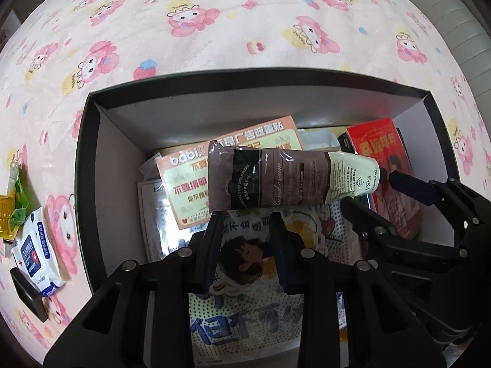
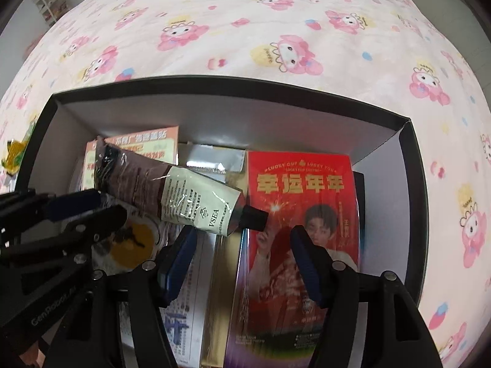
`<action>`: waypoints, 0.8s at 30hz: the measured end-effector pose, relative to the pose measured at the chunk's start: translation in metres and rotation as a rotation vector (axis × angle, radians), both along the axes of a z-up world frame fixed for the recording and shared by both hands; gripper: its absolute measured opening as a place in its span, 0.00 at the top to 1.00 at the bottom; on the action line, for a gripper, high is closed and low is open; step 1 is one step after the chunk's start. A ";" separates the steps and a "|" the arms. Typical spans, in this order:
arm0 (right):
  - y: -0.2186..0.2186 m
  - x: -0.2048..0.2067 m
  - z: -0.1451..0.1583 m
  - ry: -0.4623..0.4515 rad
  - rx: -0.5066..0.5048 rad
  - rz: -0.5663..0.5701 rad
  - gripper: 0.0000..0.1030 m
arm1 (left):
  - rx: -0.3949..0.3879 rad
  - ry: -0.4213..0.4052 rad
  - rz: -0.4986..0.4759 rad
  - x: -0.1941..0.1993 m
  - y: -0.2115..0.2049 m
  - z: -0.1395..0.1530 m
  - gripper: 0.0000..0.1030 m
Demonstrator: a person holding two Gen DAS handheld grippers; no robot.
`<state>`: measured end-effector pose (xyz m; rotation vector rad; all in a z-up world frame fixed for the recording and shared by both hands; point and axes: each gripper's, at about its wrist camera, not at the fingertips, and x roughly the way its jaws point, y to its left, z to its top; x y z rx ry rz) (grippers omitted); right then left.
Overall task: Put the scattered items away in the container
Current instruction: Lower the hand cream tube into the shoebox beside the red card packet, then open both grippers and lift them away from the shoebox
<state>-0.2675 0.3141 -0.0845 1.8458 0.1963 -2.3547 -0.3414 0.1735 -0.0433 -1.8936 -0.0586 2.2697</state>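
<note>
A black box (image 1: pixel 245 75) (image 2: pixel 233 84) with white inner walls sits on the pink bedsheet and holds several items. A brown and cream hand cream tube (image 1: pixel 276 181) (image 2: pixel 190 196) lies slantwise on top of them. My left gripper (image 1: pixel 245 217) (image 2: pixel 104 207) hangs over the box, shut, with nothing seen between its fingers. The tube's brown body lies just past its tips. My right gripper (image 2: pixel 242 233) (image 1: pixel 369 190) stands open over the box. The tube's black cap (image 2: pixel 254 217) lies between and just beyond its tips, and the pads stay clear of it.
Inside the box are a red carton (image 2: pixel 300 214), a pink sticker pack (image 1: pixel 184 184) and printed packets. Left of the box on the cartoon-print sheet (image 1: pixel 245 15) lie a wet-wipe pack (image 1: pixel 35 245), a green-yellow packet (image 1: pixel 15 196) and a small black block (image 1: pixel 27 294).
</note>
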 end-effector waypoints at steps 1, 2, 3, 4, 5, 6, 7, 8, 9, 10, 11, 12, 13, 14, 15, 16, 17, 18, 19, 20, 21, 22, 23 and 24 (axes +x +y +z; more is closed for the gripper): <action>-0.001 -0.002 -0.003 0.000 -0.005 -0.005 0.41 | 0.004 0.002 0.004 -0.003 0.000 0.002 0.70; -0.004 -0.016 -0.014 0.001 -0.003 -0.004 0.41 | 0.008 0.003 0.009 -0.006 -0.001 0.003 0.70; -0.005 -0.011 -0.016 0.005 0.005 -0.003 0.41 | 0.011 0.006 0.014 -0.009 -0.001 0.005 0.70; -0.007 -0.017 -0.020 0.013 0.017 0.002 0.41 | 0.013 0.009 0.019 -0.013 -0.002 0.006 0.70; -0.009 -0.023 -0.022 0.019 0.024 0.006 0.41 | 0.015 0.012 0.024 -0.016 -0.002 0.008 0.70; -0.010 -0.028 -0.024 0.025 0.030 0.010 0.41 | 0.015 0.016 0.027 -0.019 -0.002 0.010 0.70; -0.010 -0.029 -0.025 0.027 0.029 0.006 0.41 | 0.016 0.019 0.031 -0.022 -0.002 0.012 0.70; -0.010 -0.029 -0.025 0.029 0.027 0.001 0.41 | 0.016 0.020 0.033 -0.026 -0.002 0.013 0.70; -0.010 -0.029 -0.025 0.030 0.025 -0.004 0.41 | 0.017 0.016 0.036 -0.029 -0.001 0.015 0.70; -0.010 -0.032 -0.026 0.030 0.021 -0.007 0.41 | 0.020 0.012 0.039 -0.032 0.000 0.016 0.70; -0.010 -0.035 -0.027 0.034 0.021 -0.008 0.41 | 0.023 0.008 0.041 -0.034 0.001 0.017 0.70; -0.009 -0.035 -0.023 0.056 0.024 -0.019 0.41 | 0.025 0.008 0.045 -0.004 -0.009 -0.006 0.70; -0.007 -0.034 -0.019 0.081 0.017 -0.027 0.41 | 0.026 0.012 0.046 0.027 -0.012 -0.024 0.70; -0.005 -0.033 -0.013 0.104 0.001 -0.028 0.41 | 0.030 0.014 0.044 0.033 -0.009 -0.023 0.70; -0.003 -0.031 -0.006 0.127 -0.016 -0.029 0.41 | 0.036 0.015 0.041 0.032 -0.015 -0.031 0.69; -0.002 -0.032 -0.004 0.127 -0.023 -0.030 0.41 | 0.044 0.014 0.037 0.033 -0.019 -0.037 0.69; 0.001 -0.030 -0.002 0.119 -0.032 -0.039 0.41 | 0.054 0.013 0.034 0.037 -0.020 -0.035 0.69; 0.005 -0.031 -0.002 0.111 -0.051 -0.054 0.41 | 0.060 0.015 0.032 0.040 -0.021 -0.034 0.69; 0.009 -0.032 -0.002 0.099 -0.070 -0.075 0.41 | 0.065 0.018 0.032 0.042 -0.022 -0.032 0.69; 0.013 -0.033 -0.003 0.088 -0.089 -0.096 0.41 | 0.069 0.022 0.033 0.044 -0.023 -0.030 0.69; 0.018 -0.034 -0.004 0.076 -0.108 -0.118 0.41 | 0.072 0.025 0.033 0.044 -0.022 -0.029 0.69; 0.022 -0.034 -0.004 0.078 -0.112 -0.141 0.41 | 0.072 0.029 0.035 0.041 -0.020 -0.030 0.69; 0.025 -0.035 -0.003 0.080 -0.116 -0.166 0.41 | 0.073 0.030 0.039 0.038 -0.019 -0.031 0.69; 0.027 -0.034 -0.001 0.095 -0.117 -0.180 0.41 | 0.073 0.029 0.044 0.035 -0.018 -0.032 0.69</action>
